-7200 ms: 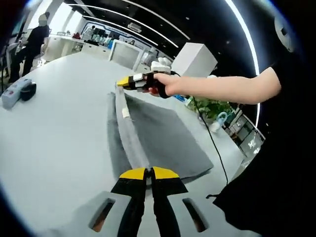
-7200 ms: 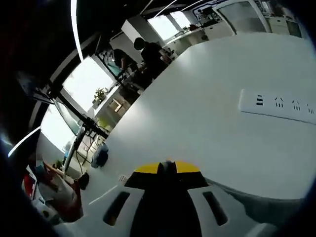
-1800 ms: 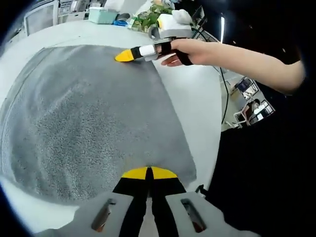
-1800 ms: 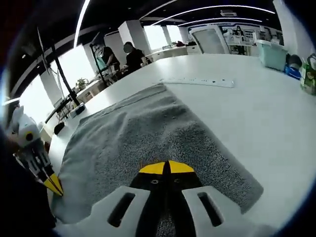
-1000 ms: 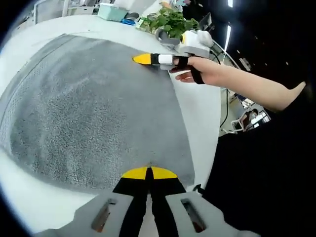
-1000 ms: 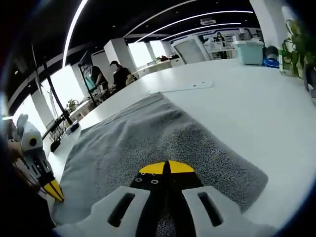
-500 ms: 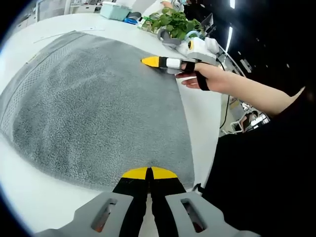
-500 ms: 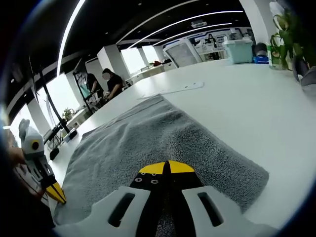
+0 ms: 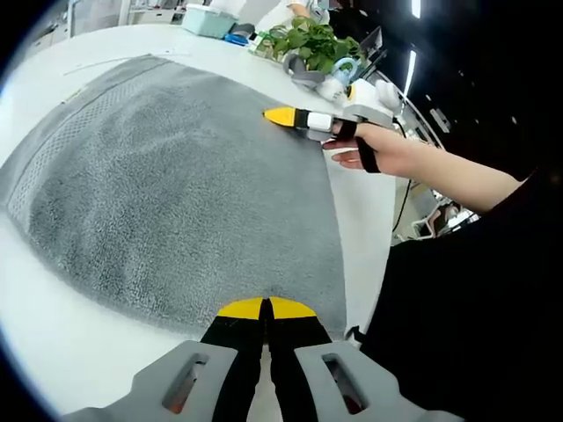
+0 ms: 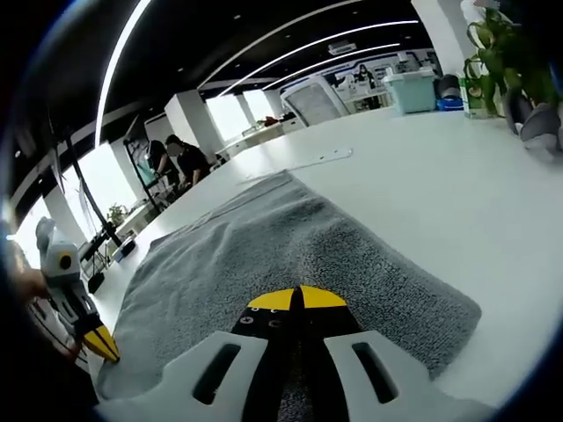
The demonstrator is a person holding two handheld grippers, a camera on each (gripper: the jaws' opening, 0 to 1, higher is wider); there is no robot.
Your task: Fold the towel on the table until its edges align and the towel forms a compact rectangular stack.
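Right, status as I'm reading it off both feeds:

Towel: grey towel [image 9: 167,185] is lying flat on the white table [image 9: 53,360], filling centre and upper left of the left gripper view; in the right gripper view it's running from bottom centre up toward mid frame.

Progress: looking like at least one fold is in, can't tell layer count; I'm judging more folding is left before it's a compact stack.

L gripper: left gripper [image 9: 265,308] is sitting bottom centre at the towel's near edge, jaws closed tip to tip; can't tell if cloth is pinched.

R gripper: right gripper [image 10: 298,298] jaws also pressed together over the towel; grip on cloth unclear.

View diffs: left gripper view is giving me the person's hand [image 9: 374,149], plants [image 9: 308,40] at top; right gripper view is giving a white strip [image 10: 308,161] beyond the towel, people at upper left.
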